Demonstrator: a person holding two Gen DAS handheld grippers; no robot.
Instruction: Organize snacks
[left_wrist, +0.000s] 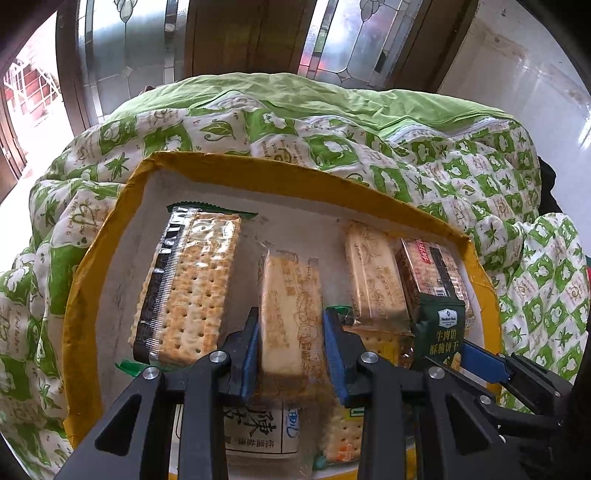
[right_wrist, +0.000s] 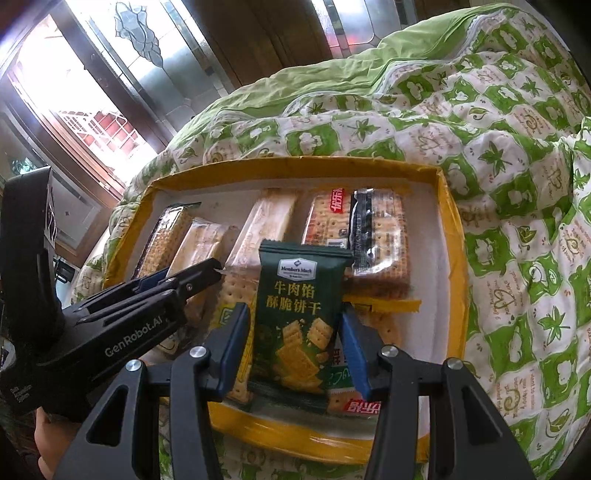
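**Currently: two claws, two packets, one tray**

Leftmost in the shallow yellow-rimmed cardboard tray (left_wrist: 110, 236), which rests on a green-and-white leaf-print quilt (left_wrist: 461, 177) on a bed, lies a clear-wrapped block of perforated crackers with a black side strip (left_wrist: 192, 288), its long axis running away from the camera. Next to the right, the left claw (left_wrist: 291, 339) has its blue-padded fingers (left_wrist: 250, 343) pressed on either side of a pale cream wafer packet in printed clear film (left_wrist: 288, 314); the packet's long axis points straight ahead, along the fingers. Whether it is lifted or resting on the tray floor cannot be told. Further right lie a second cream packet (left_wrist: 373, 273) and a brown cracker pack with a red label (left_wrist: 432, 269).

Rightmost, the right claw (right_wrist: 295, 347) is clamped on a dark green foil biscuit pouch with yellow lettering (right_wrist: 299, 310), held upright above loose packets at the tray's near edge. The open floor beyond it lies forward, so the right claw appears nearer that gap, and laying the pouch parallel to its neighbours would likely mean tilting it forward.
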